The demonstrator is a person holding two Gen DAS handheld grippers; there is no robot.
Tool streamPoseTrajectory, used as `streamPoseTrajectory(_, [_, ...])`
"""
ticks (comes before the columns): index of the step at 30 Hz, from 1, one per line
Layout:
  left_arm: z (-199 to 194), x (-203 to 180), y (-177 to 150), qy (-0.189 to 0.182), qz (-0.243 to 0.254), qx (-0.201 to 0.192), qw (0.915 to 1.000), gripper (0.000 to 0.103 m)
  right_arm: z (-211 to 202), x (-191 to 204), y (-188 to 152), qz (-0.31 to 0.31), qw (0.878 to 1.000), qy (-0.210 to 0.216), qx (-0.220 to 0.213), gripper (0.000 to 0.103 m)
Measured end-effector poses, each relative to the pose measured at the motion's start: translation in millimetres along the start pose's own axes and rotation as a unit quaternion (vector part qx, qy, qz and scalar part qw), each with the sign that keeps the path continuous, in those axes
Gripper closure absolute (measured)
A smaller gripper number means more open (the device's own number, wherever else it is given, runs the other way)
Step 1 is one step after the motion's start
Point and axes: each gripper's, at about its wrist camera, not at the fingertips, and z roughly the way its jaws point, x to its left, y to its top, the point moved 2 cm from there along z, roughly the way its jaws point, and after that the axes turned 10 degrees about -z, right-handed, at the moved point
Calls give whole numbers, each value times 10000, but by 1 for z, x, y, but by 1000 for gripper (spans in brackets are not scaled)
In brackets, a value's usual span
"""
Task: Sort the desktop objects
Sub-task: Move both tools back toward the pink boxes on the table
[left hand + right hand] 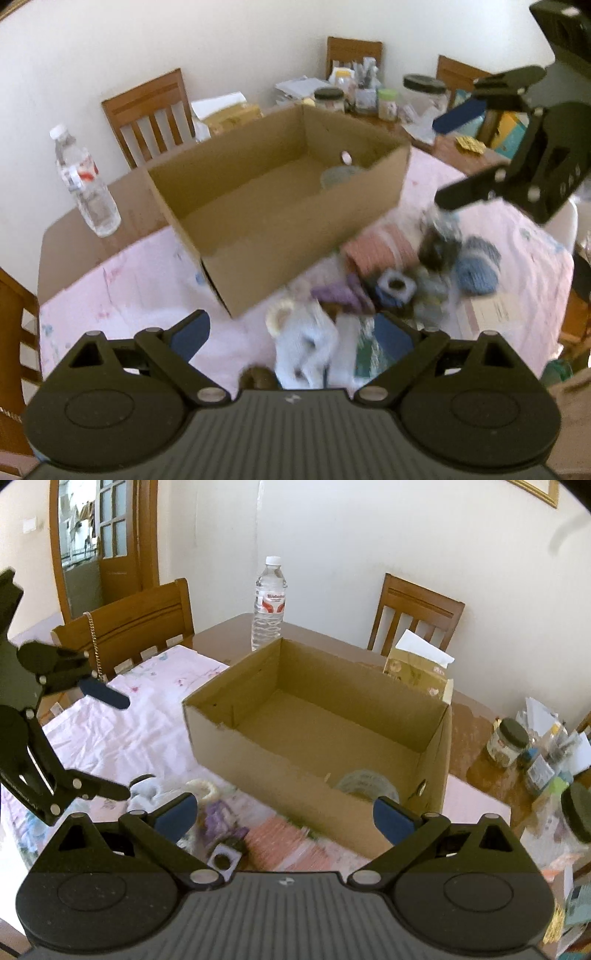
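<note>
An open cardboard box (280,206) stands on the pink tablecloth; it also shows in the right wrist view (314,738). A roll of clear tape (364,782) lies in its corner. A pile of small objects lies in front of the box: a pink item (380,251), a blue yarn ball (476,269), a purple piece (343,295) and a white cloth toy (306,343). My left gripper (291,332) is open and empty above the pile. My right gripper (284,816) is open and empty above the box's near wall, and shows at the right of the left wrist view (454,155).
A clear water bottle (269,602) stands behind the box on the wooden table (81,236). Wooden chairs (133,627) surround the table. Jars (508,742), papers and a tissue box (417,672) crowd the far side.
</note>
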Motion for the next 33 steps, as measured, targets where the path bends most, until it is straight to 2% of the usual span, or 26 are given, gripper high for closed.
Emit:
streamPoseTrajectory(6, [0, -5, -37, -198, 286, 311, 9989, 7, -12, 27, -22, 80, 9995, -241, 162, 0])
streamPoseTrajectory(13, [10, -1, -69, -255, 722, 553, 9955, 7, -18, 53, -48, 567, 9970, -368, 365, 0])
streamPoseTrajectory(22, [34, 12, -75, -396, 1016, 661, 9918, 7, -23, 79, -83, 1203, 9876, -724, 701, 0])
streamPoseTrajectory(27, [46, 15, -79, -623, 1154, 733, 9886, 7, -25, 88, -94, 1372, 9828, -869, 883, 0])
streamPoseTrajectory(33, [51, 11, -84, -723, 1415, 698, 9848, 9, -20, 88, -107, 1791, 9714, -1147, 1056, 0])
